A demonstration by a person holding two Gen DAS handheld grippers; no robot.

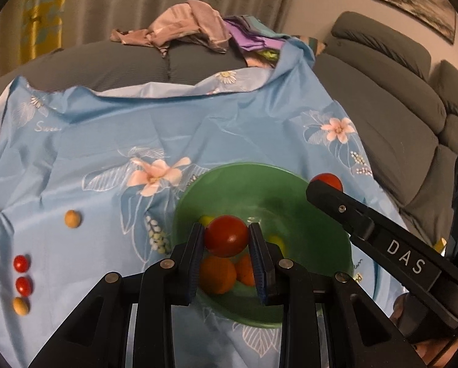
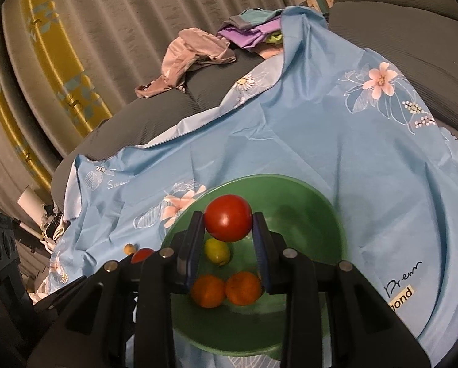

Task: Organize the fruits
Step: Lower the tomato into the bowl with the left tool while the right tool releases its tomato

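Note:
A green bowl [image 1: 305, 202] [image 2: 305, 202] sits on the blue floral cloth and holds two oranges [image 2: 209, 291] [image 2: 243, 288] and a yellow lemon [image 2: 217, 251]. My left gripper [image 1: 226, 236] is shut on a red tomato [image 1: 226, 235] above the bowl. My right gripper [image 2: 228, 218] is shut on another red tomato [image 2: 228, 218] above the bowl; it shows in the left wrist view at the bowl's right rim [image 1: 327, 181]. Loose on the cloth at left lie two small red fruits [image 1: 21, 263] [image 1: 24, 285] and two tan ones [image 1: 72, 218] [image 1: 21, 306].
The blue cloth [image 1: 198, 128] covers a grey sofa seat [image 1: 382, 116]. A heap of clothes [image 1: 182, 27] lies at the back. Curtains hang behind. Clutter and a speaker stand at the far left in the right wrist view [image 2: 5, 239].

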